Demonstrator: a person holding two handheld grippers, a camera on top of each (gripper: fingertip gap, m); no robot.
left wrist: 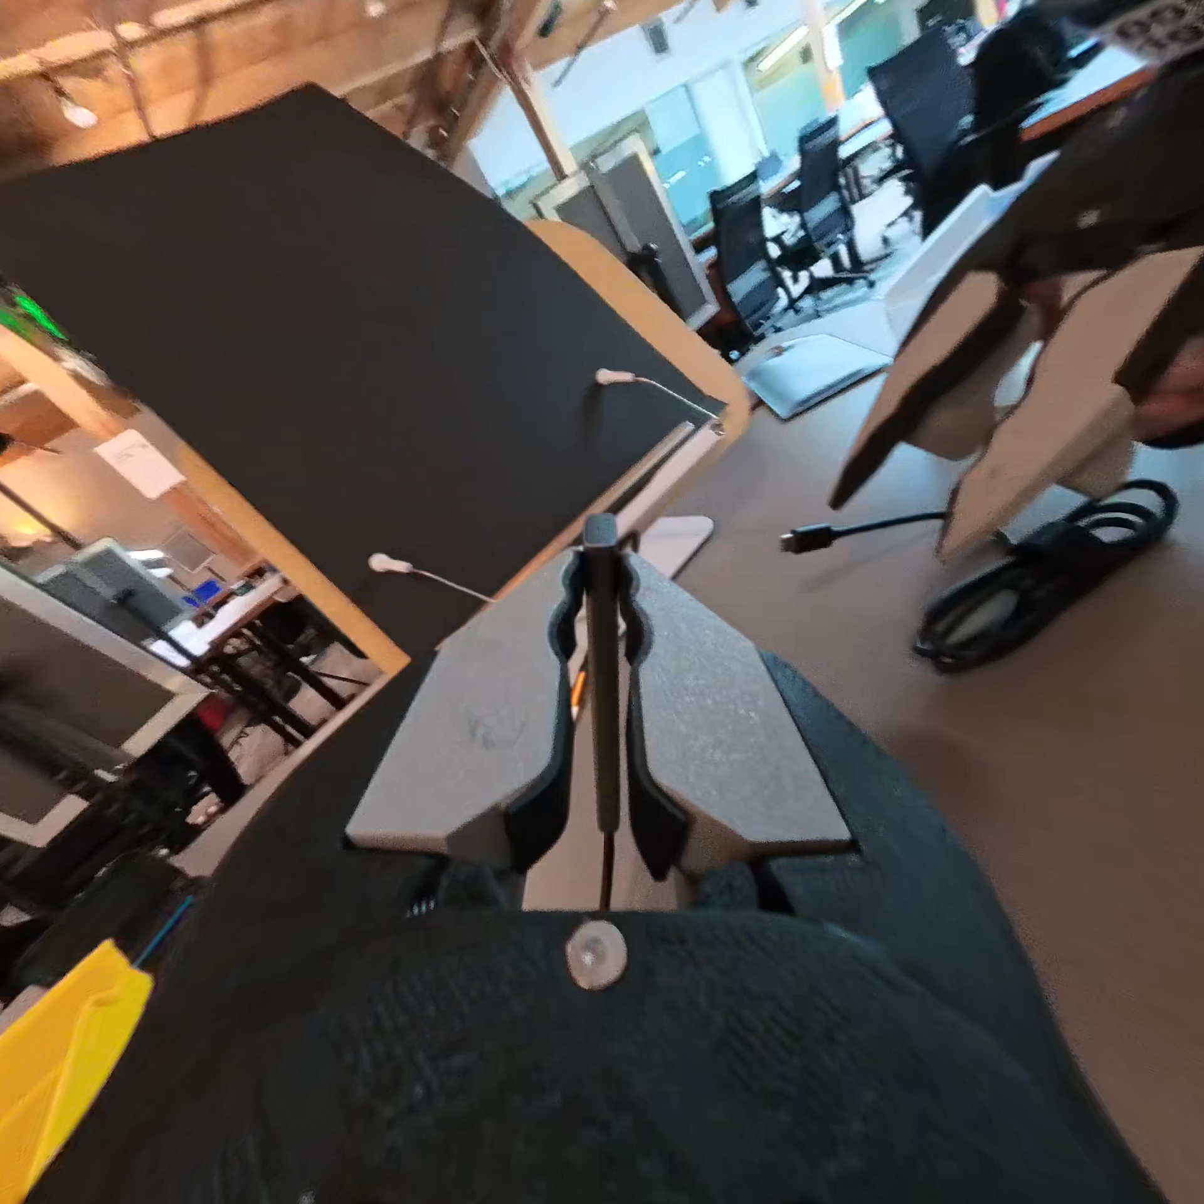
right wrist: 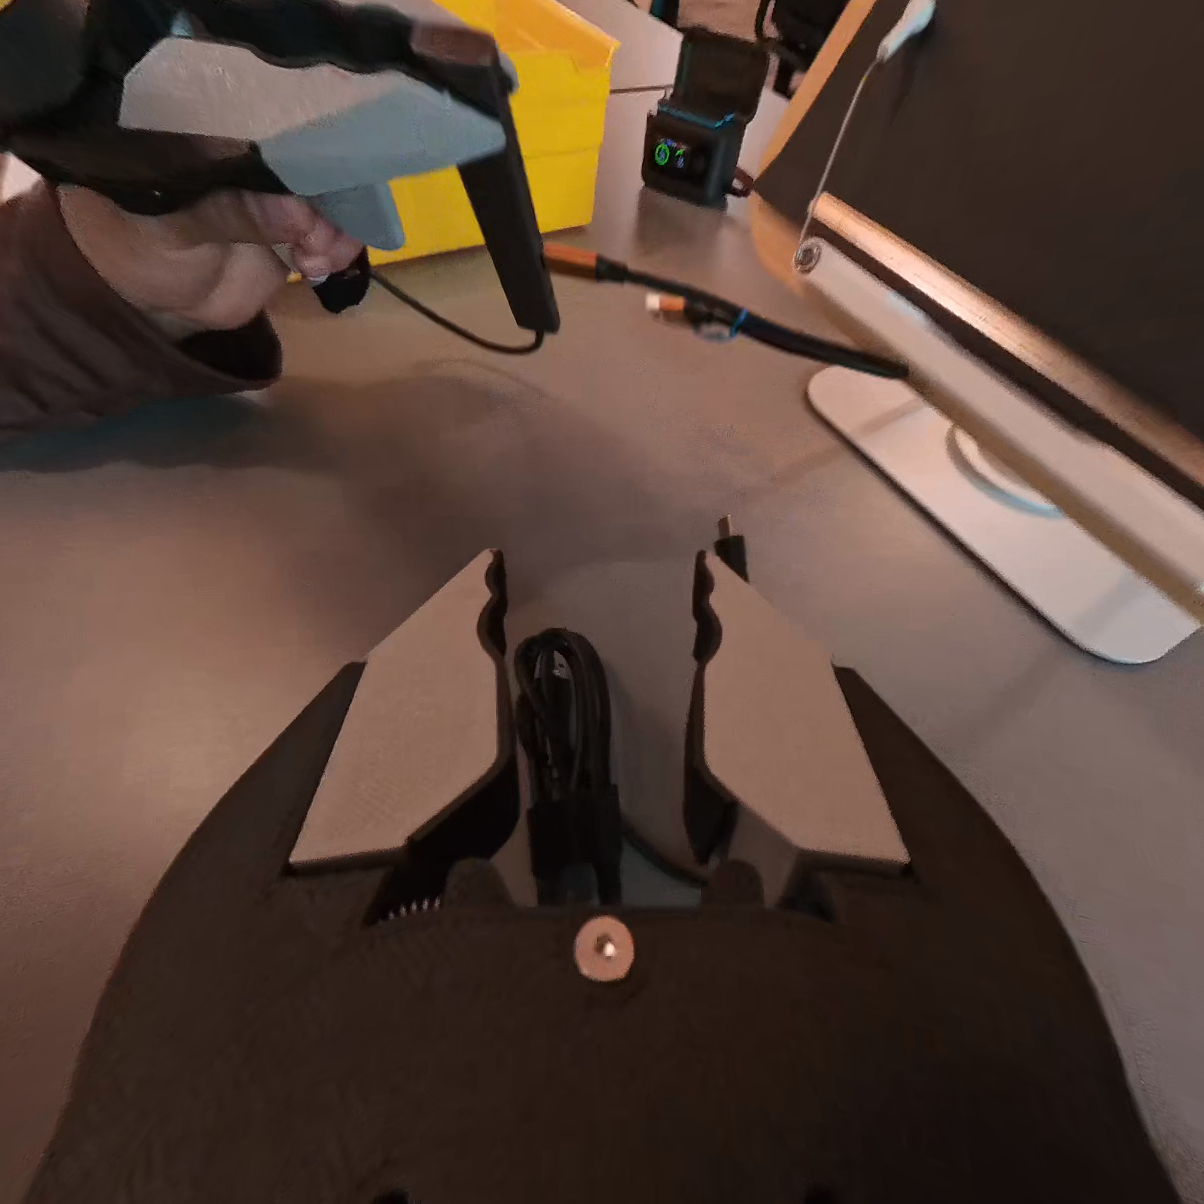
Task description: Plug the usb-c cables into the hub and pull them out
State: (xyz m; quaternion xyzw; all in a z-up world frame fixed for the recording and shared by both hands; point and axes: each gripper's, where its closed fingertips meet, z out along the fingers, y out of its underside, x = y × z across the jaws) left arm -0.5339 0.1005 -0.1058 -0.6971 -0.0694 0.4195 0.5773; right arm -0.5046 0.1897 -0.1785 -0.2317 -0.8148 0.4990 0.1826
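Observation:
My left gripper [left wrist: 599,573] is shut on a thin dark hub [left wrist: 599,684], seen edge-on and held above the table. In the right wrist view it [right wrist: 482,71] holds the hub [right wrist: 508,195] upright, a thin tail cable [right wrist: 456,326] hanging from the hub's lower end. My right gripper [right wrist: 599,573] is open and empty, low over a coiled black USB-C cable [right wrist: 563,703]. The cable's plug [right wrist: 730,544] lies just beyond the right fingertip. In the left wrist view the right gripper [left wrist: 892,528] hovers by the plug [left wrist: 808,539] and coil [left wrist: 1042,573].
A monitor [left wrist: 326,326] on a silver stand base [right wrist: 977,495] stands close by. Two orange-tipped cables [right wrist: 573,257] lie near the hub. A yellow bin [right wrist: 554,130] and a small black device with a lit screen [right wrist: 690,153] stand at the back of the grey table [right wrist: 260,586]. The gap from one gripper's tips to the other's is roughly 12 cm.

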